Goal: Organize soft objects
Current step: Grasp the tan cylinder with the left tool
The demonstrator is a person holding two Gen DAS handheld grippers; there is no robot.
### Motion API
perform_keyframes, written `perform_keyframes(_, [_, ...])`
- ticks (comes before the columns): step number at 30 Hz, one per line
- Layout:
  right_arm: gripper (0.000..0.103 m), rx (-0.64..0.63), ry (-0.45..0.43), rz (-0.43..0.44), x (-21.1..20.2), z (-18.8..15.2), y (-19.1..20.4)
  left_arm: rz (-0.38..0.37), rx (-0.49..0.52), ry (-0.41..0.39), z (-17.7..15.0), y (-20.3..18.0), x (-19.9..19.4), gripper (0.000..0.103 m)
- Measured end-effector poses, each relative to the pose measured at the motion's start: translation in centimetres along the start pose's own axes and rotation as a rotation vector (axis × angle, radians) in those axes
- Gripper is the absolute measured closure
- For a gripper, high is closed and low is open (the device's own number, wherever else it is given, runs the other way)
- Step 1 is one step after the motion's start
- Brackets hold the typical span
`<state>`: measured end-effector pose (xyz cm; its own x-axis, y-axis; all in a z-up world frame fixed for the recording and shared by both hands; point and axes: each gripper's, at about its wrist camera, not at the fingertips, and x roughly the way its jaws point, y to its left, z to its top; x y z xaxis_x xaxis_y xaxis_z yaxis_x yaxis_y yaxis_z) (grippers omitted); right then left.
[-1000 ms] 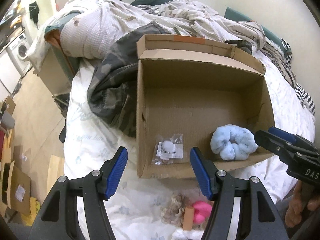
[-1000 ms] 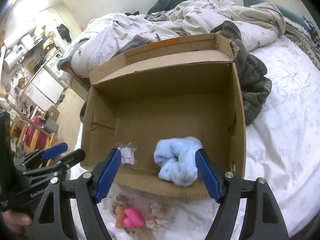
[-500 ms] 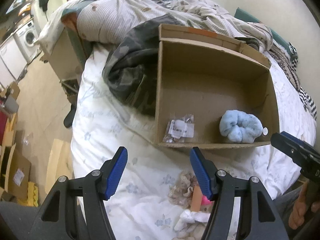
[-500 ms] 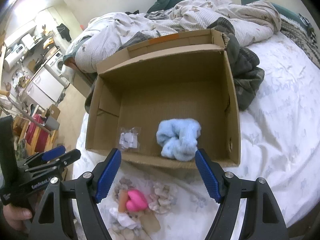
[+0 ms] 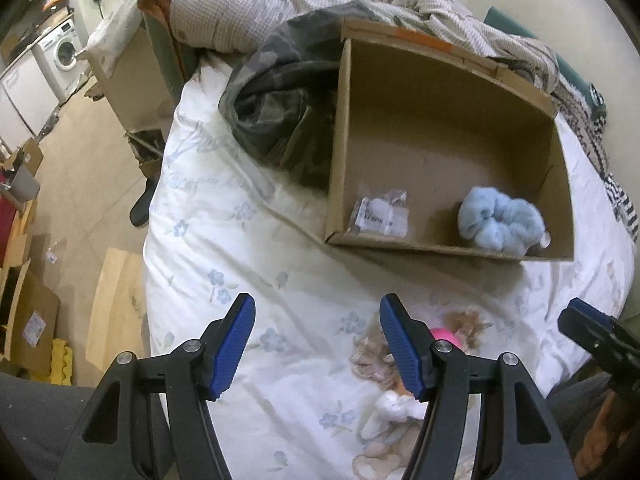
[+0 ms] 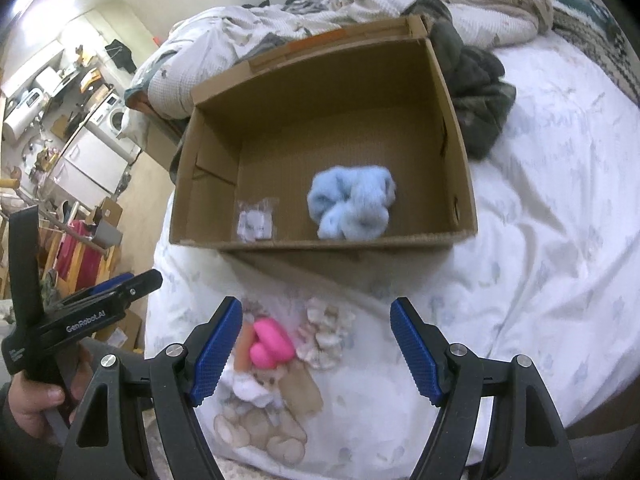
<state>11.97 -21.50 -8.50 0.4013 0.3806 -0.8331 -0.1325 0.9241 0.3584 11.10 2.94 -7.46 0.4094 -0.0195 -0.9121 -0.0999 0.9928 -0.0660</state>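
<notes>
Open cardboard box (image 6: 460,152) on bed (image 6: 540,240), set toward the head end against rumpled bedding. Inside, against near wall: fluffy light-blue scrunchie (image 6: 352,204), right of centre; small clear plastic packet (image 6: 256,222) with white label, toward left corner. Rest of box floor bare.

Dark camouflage garment (image 5: 280,120) heaped against box side nearer the bed's edge. Pale quilted duvet (image 5: 248,12) and patterned blanket bunched behind box, at head of bed.

Near foot-end edge of bed, apart from box: small cluster of soft objects. Pink plush piece (image 6: 270,344) on top; cream frilly scrunchie (image 6: 326,336) just beside it; white fluffy item (image 6: 252,388) and brown bear-shaped item (image 6: 256,428) touching below. Exact make-up of cluster hard to tell.

Left gripper (image 5: 316,348): released, blue pads apart, nothing between, above bare sheet just beside the cluster; one finger overlapping cluster in view. Held in a hand (image 6: 32,400).

Right gripper (image 6: 316,352): released, pads wide, nothing grasped, above the cluster; pink piece and cream scrunchie seen in the gap. No contact visible.

Surface: white sheet with faint blue flower print, creased.

Room: tiled floor beside bed, flat cardboard pieces (image 5: 28,320), washing machine (image 5: 60,52) and white cabinets at far side, cluttered shelves, plain light walls.
</notes>
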Motion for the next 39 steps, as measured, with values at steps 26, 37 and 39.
perform_keyframes(26, [0.022, 0.136, 0.146, -0.027, 4.0, -0.2, -2.3, -0.24, 0.12, 0.348, -3.7, -7.0, 7.5, 0.089])
perform_keyframes(37, [0.022, 0.121, 0.172, -0.017, 4.5, -0.3, -1.9, -0.292, 0.062, 0.268, -2.1, -5.0, 4.1, 0.099])
perform_keyframes(39, [0.022, 0.116, 0.189, 0.002, 4.7, -0.5, -1.8, -0.278, 0.051, 0.234, -1.7, -4.3, 3.1, 0.099])
